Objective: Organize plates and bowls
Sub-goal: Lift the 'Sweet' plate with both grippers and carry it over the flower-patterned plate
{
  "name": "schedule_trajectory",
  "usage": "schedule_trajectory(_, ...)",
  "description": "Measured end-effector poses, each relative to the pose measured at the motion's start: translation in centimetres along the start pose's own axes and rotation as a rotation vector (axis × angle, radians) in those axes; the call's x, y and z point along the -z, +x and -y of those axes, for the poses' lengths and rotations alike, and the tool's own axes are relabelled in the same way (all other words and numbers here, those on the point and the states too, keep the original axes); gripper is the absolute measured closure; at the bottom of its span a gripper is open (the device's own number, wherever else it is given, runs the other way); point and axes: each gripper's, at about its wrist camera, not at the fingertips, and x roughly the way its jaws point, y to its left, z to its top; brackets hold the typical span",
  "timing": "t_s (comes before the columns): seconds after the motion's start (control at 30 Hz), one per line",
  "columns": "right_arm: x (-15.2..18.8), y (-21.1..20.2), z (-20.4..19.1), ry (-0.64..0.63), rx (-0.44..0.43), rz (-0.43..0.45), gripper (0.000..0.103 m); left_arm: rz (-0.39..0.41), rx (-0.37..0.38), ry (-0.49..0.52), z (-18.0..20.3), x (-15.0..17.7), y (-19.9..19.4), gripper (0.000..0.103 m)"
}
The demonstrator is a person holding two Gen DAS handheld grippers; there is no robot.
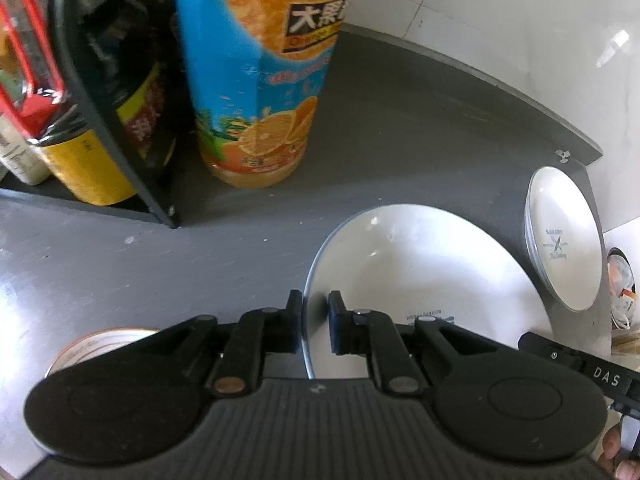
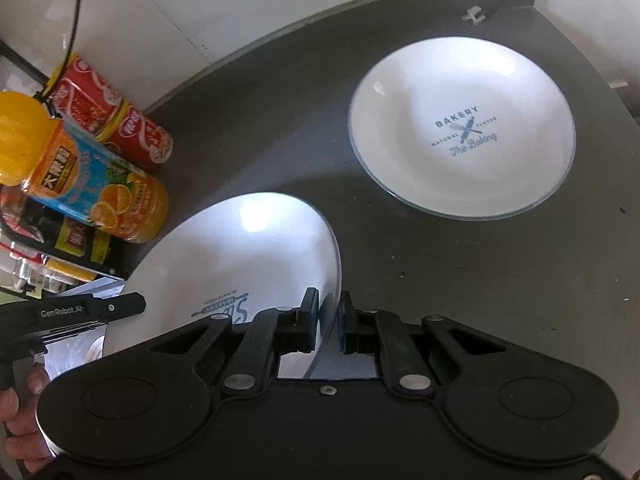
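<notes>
Mid-task, by my read: left tongs (image 1: 315,322) and right tongs (image 2: 329,325) both clamp near plate (image 2: 240,264) rim; bakery plate (image 2: 462,128) sits apart on tabletop (image 2: 460,280); stacking left.

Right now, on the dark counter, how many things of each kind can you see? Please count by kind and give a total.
White plates: 2, the held plate gripped by the left gripper and the right gripper, and the BAKERY plate
Orange juice bottle: 1
Red cans: 1 pack, number of cans unclear
Total: 4
</notes>
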Motion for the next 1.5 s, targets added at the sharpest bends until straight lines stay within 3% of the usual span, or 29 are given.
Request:
schedule_trajectory(0.5,1.2,-2.8,-3.2,-0.116,-0.088,0.03,0.094,0.068,-0.002,-0.072,-2.0,1.6,-4.4,0.092)
schedule_trajectory(0.83,2.3,-2.5,-6.9,-0.217,-0.135,-0.001,0.094,0.106,-0.031,-0.147,-5.9,3.7,-7.8,0.092)
schedule_trajectory(1.5,5.9,-0.6,-11.7,-0.355,-0.158,-0.093,0.093,0.094,-0.093,-0.29,-12.3,7.8,-9.0,0.092)
